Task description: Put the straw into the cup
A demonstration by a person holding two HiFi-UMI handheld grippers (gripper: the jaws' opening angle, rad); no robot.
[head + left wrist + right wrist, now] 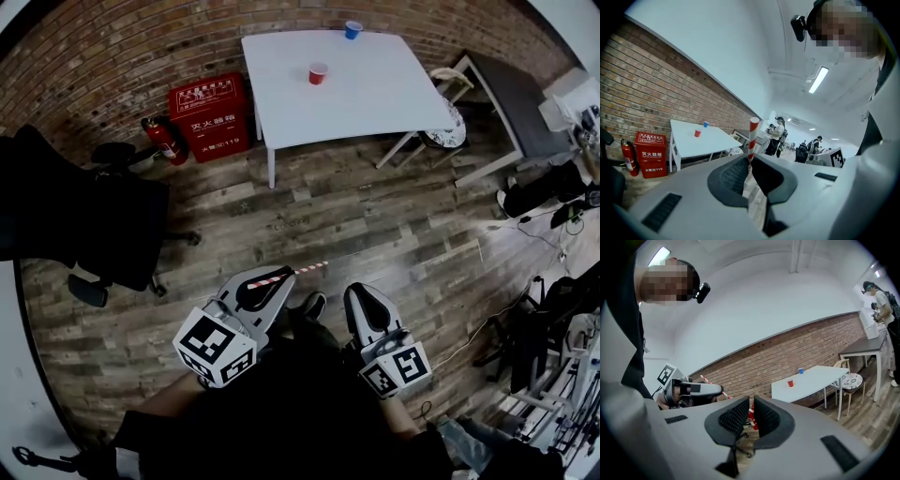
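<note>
**Striped straw clamped, cup far off**

Low and left of centre, the left gripper [265,287] is pinching one end of a red-and-white straw [291,273]. The straw is lying nearly level, its free end pointing right and slightly up. At top centre, well apart, a red cup [319,73] is standing on the white table [375,98]. Further right, the right gripper [362,300] is hanging with jaws almost together, holding nothing.

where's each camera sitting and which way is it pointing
Head view: on the person's head, facing steeply down at the floor; left tool and right tool show.
Left gripper view: on the left tool, facing along its jaws, shut on the straw, toward the table.
Right gripper view: on the right tool, facing the brick wall; the left tool shows.
Both gripper views share the table and red cup.
</note>
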